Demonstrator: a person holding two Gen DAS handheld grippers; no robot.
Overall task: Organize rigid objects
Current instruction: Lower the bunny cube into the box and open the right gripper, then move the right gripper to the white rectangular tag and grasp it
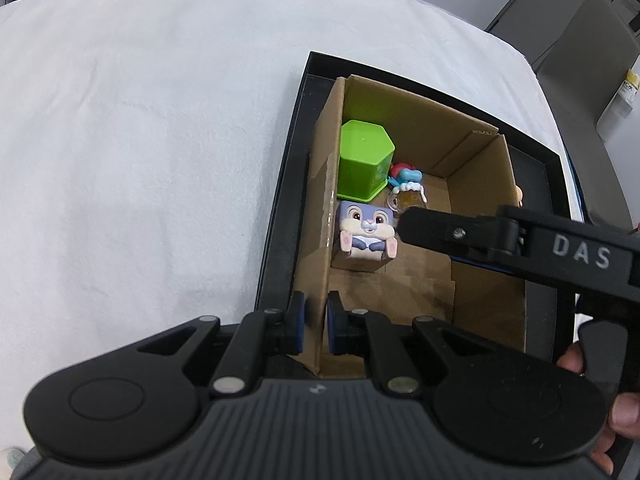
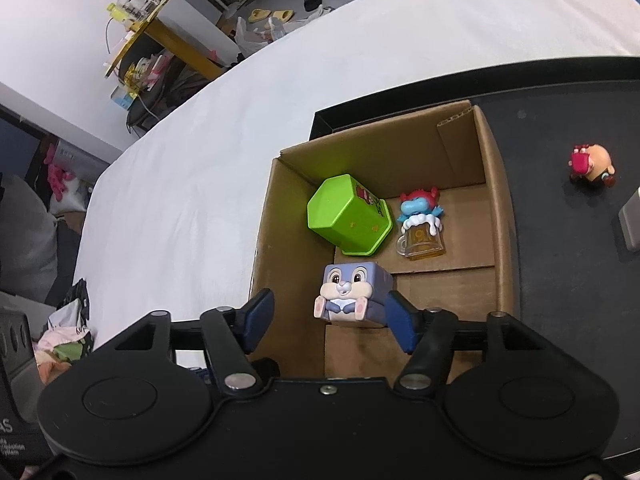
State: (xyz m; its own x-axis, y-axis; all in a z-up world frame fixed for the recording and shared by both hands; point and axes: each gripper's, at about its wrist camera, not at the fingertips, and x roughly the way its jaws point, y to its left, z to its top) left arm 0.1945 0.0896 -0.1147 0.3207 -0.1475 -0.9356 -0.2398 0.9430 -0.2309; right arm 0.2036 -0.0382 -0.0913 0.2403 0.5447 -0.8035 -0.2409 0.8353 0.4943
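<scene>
An open cardboard box [image 1: 480, 184] [image 2: 496, 216] stands in a black tray [image 1: 280, 216] [image 2: 560, 280]. Inside lie a green hexagonal container [image 1: 362, 160] [image 2: 346, 216], a blue-and-red figure on a beer mug toy [image 1: 408, 190] [image 2: 420, 228] and a purple rabbit cube [image 1: 366, 232] [image 2: 352, 296]. My left gripper [image 1: 316, 324] is shut on the box's near-left wall. My right gripper [image 2: 332, 320] is open above the box, its fingers on either side of the rabbit cube; the right pad [image 2: 400, 326] is close to the cube. It reaches in from the right in the left wrist view [image 1: 404, 224].
A small round orange-and-red figure [image 2: 592, 166] stands on the tray right of the box, and a grey object [image 2: 632, 220] sits at the right edge. The tray rests on a table with a white cloth [image 1: 140, 160]. Room clutter lies beyond the table.
</scene>
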